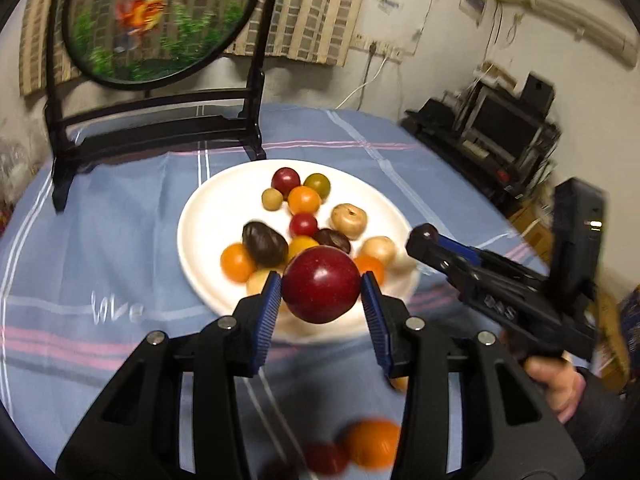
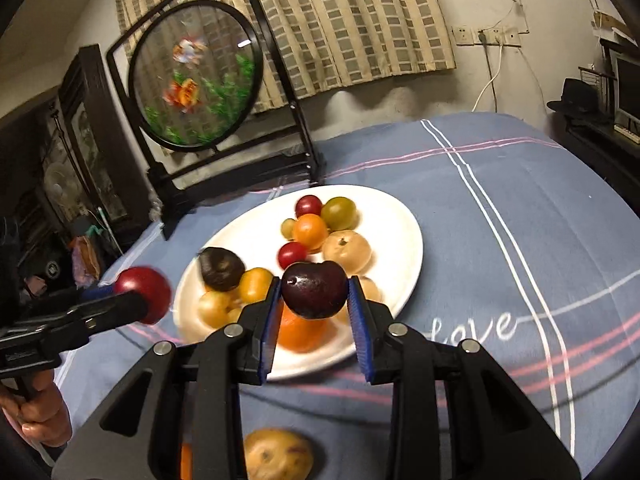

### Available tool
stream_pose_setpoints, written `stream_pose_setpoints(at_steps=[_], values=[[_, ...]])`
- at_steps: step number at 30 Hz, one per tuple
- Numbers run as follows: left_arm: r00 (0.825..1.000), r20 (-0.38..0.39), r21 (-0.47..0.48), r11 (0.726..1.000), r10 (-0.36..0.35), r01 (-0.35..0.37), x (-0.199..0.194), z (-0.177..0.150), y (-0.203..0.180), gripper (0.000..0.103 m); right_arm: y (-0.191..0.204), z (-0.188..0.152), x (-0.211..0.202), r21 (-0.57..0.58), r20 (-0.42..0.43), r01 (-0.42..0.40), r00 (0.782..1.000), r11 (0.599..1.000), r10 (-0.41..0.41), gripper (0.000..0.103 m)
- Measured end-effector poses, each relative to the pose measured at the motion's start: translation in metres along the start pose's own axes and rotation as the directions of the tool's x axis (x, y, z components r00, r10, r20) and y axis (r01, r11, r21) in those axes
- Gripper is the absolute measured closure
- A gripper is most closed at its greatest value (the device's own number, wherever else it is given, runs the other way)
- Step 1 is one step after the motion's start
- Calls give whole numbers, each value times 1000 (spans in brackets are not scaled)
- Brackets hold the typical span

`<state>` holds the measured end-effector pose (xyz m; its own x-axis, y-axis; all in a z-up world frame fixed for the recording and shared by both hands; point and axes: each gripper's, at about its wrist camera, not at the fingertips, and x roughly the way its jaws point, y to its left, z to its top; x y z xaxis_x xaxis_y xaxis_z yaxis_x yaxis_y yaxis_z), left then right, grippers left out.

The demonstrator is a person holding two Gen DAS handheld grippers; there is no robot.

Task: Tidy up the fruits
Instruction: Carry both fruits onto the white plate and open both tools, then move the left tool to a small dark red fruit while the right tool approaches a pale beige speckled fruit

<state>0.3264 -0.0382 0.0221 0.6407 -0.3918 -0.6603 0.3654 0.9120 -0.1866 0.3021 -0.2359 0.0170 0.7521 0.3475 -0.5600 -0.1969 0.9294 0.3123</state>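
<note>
Left wrist view: left gripper (image 1: 321,292) clamps a red plum (image 1: 321,284) between its blue pads (image 1: 269,300), jaws part-open only as wide as the fruit, held above the near rim of the white plate (image 1: 200,216). Right gripper (image 1: 426,236) comes in from the right, a dark fruit at its tip.

Right wrist view: right gripper (image 2: 314,294) is closed tight on a dark plum (image 2: 314,288), also over the near edge of the plate (image 2: 404,240). Left gripper (image 2: 132,300) sits at left with the red plum (image 2: 144,294) at its tip; a hand (image 2: 38,412) holds its handle.

Why, as a judgement: both fruits are gripped across the widest part so they don't roll out, and lifted clear of the pile so nothing gets knocked. Plate sits mid-table on the blue striped cloth (image 2: 520,200), serving as the collection spot; carried plums look headed there.

Counts, approximate: held fruit, two, one per gripper. On the plate, roughly thirteen: three or four orange, two pale round ones, two dark brown, two small red, one green-brown, one small olive, a few yellow partly hidden. Loose on the cloth near the cameras: one orange (image 1: 372,444) and one red (image 1: 326,458) in the left view, one yellowish (image 2: 278,456) in the right, all blurred. One round framed fish screen (image 2: 196,76) stands at the far left.
</note>
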Motion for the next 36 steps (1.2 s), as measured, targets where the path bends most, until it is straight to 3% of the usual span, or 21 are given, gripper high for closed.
stream_pose_setpoints(at_steps=[9,10,11,12,15,20,26,33,36], values=[[996,-55,57,996,75,-72,52,20,-6,60,-10,1,22,-30,-44,-22,999,999,21,69],[994,-59,54,995,88,-85,52,18,-6,59,-11,1,25,-31,-60,-28,998,999,26,64],[993,-51,53,994,103,-100,49,17,-5,45,-11,0,27,-28,-79,-38,996,999,35,46],[993,-31,55,992,116,-114,43,16,-6,32,-10,-1,26,-22,-79,-44,996,999,42,40],[986,31,67,984,164,-166,15,10,-9,16,-4,2,15,-42,-50,-67,997,997,65,39],[975,94,16,978,203,-206,-39,-12,-5,4,3,5,-4,-45,-24,-66,998,997,65,39],[956,98,-113,957,278,-266,-76,-73,21,2,12,-5,-25,-18,-46,-75,996,997,74,39],[960,-5,-243,930,281,-274,-83,-123,57,2,38,-38,-43,-157,-106,-33,994,987,17,38],[961,32,-311,916,276,-253,-93,-129,65,2,43,-52,-44,-202,-145,-14,989,979,-15,39]])
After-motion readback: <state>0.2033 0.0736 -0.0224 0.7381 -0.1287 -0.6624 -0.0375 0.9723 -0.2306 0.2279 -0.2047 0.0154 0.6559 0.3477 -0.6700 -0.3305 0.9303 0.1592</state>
